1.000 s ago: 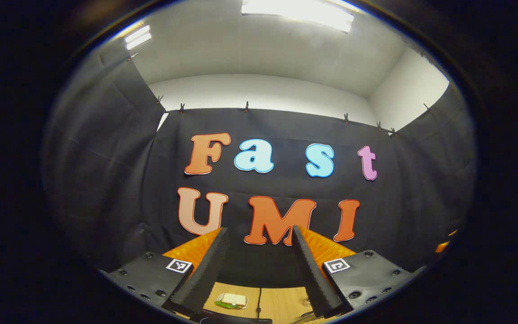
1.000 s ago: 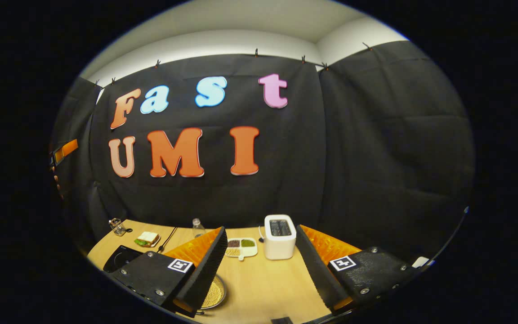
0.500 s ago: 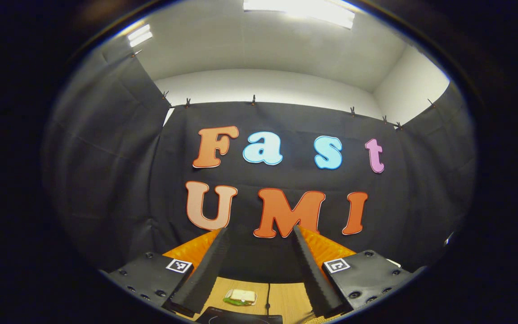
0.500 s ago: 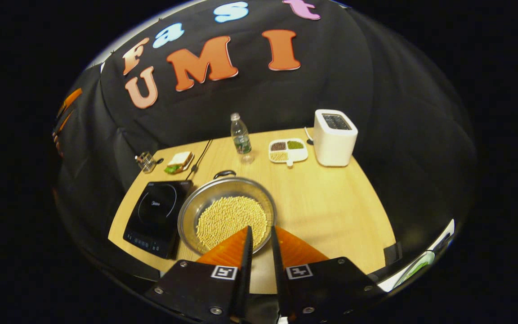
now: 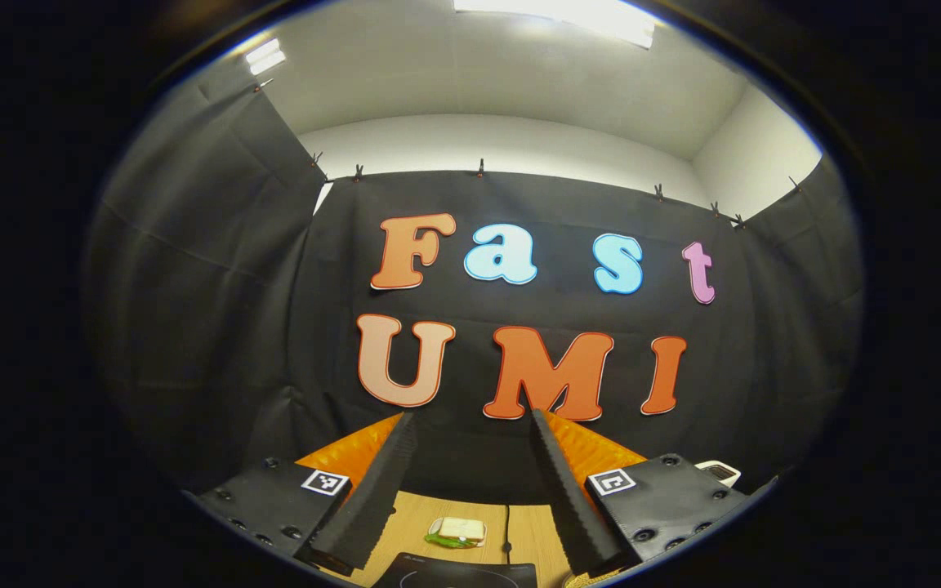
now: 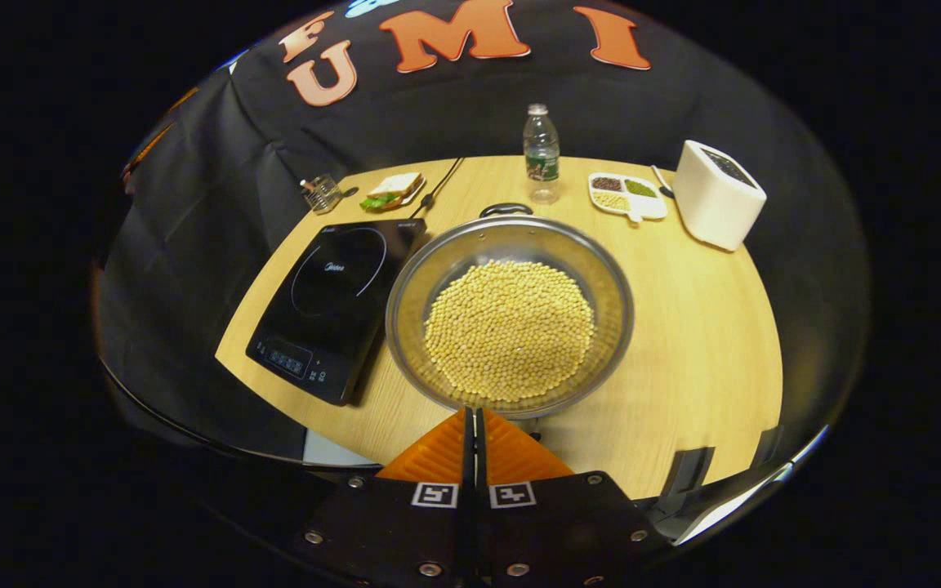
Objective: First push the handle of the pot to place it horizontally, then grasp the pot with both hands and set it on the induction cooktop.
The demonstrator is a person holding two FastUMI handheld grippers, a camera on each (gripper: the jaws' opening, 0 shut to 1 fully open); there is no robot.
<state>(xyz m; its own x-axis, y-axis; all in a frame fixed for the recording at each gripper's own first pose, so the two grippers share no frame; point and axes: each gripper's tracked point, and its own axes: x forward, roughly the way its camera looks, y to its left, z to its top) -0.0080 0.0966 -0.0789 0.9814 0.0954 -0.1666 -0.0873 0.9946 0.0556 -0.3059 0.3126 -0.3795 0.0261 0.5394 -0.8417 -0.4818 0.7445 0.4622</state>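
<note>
The pot (image 6: 510, 314), a wide metal one filled with pale beans, sits on the wooden table (image 6: 699, 327) just to the right of the black induction cooktop (image 6: 338, 304), their edges nearly touching. Its far handle (image 6: 506, 210) stands at the rim toward the wall; the near handle cannot be made out. The right gripper (image 6: 473, 418) points down at the pot's near rim, its fingers pressed together with nothing between them. The left gripper (image 5: 470, 429) is held level facing the booth wall, fingers spread wide and empty, with the cooktop's far edge (image 5: 458, 572) and a sandwich (image 5: 456, 532) low between them.

Half a second ago the right gripper's fingers stood slightly apart and farther back from the pot; a second ago they were wide open and aimed at the wall. The left gripper has kept its spread and has drifted only a little.

Behind the pot stand a water bottle (image 6: 541, 154), a divided dish (image 6: 627, 195) and a white toaster (image 6: 716, 205).
</note>
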